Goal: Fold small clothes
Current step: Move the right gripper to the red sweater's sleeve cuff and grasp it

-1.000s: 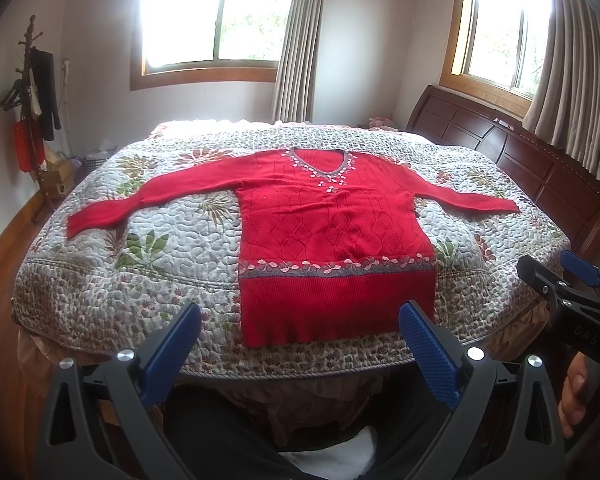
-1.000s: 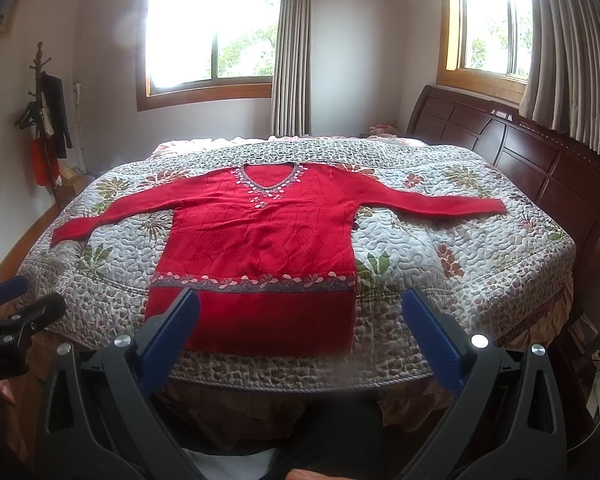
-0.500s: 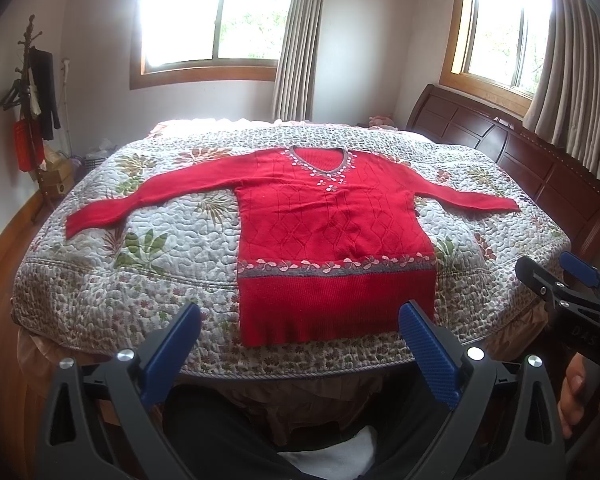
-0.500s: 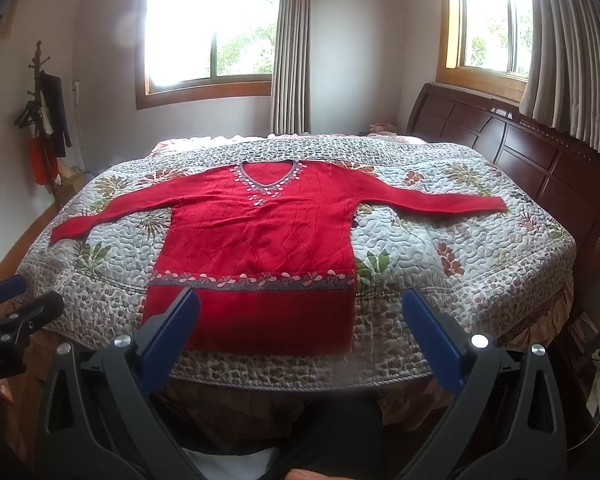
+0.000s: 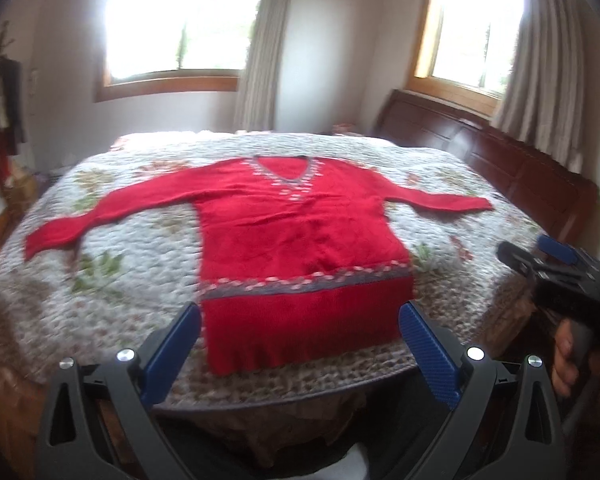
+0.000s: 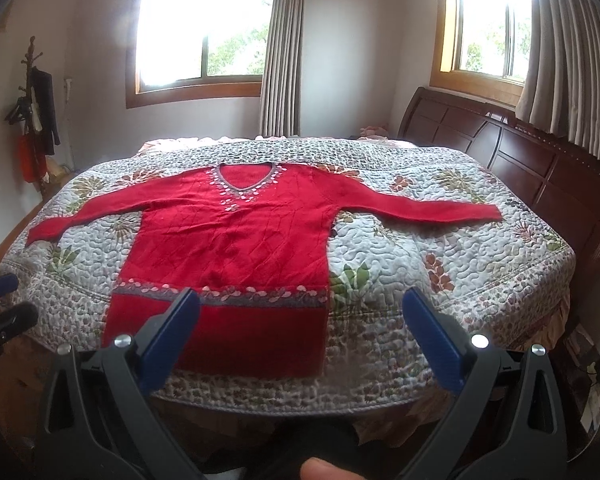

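Red sweater [image 6: 236, 248] flat, face up on quilt [image 6: 420, 248] of bed, sleeves spread toward 9 and 3 o'clock, V-neck at 12, hem at 6 by bed edge. Beaded neckline, grey floral band above hem. Left tongs [image 5: 300, 344] and right tongs [image 6: 300, 332] both agape, empty, short of hem.

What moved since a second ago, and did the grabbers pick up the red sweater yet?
Not yet. Both grabbers moved forward toward the bed: the left gripper and right gripper now reach over the hem of the red sweater. Both stayed open, holding nothing. The sweater stayed flat on the quilt, sleeves spread.
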Demonstrator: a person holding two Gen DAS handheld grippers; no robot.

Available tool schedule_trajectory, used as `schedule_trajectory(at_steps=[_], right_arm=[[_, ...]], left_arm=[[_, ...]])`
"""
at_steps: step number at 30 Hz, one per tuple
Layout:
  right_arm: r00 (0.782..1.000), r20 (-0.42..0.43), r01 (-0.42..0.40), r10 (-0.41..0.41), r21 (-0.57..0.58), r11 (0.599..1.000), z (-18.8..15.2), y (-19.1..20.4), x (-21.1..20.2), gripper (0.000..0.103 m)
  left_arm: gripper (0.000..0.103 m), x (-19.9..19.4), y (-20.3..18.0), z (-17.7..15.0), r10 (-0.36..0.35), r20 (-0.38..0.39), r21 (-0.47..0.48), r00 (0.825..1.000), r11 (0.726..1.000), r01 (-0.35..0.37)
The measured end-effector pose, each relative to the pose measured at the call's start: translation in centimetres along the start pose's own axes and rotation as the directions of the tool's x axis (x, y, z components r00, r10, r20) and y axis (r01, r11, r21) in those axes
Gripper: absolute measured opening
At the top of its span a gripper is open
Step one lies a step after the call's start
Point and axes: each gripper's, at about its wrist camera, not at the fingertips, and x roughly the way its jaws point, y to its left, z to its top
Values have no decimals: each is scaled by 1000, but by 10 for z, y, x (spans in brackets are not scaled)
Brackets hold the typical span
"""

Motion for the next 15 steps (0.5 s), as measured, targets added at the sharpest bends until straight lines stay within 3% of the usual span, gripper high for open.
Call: schedule_trajectory(at_steps=[3,7,10,11,13,15], right_arm=[[999,25,23,-24,61,998,9,-50,38,100],[998,-41,46,-39,173,984,21,-123,98,100],[996,-74,68,-49,299,952,27,-188,142,99],[995,-82,78,-54,332,940,28,-206,153,92],[993,-101,93,-57,407,909,32,-246,178,59],[991,-128,100,-43,485,869,36,-287,202,55]], left_arm=[[99,39,6,13,-48,-62,-48,997,998,45],[99,89,15,35,-192,-107,-140,975,974,177],[99,118,13,49,-243,-101,-161,965,961,225],[99,124,12,53,-254,-94,-162,963,958,237],[99,136,10,60,-280,-67,-164,958,950,267],[99,147,6,65,-295,-46,-159,954,945,284]])
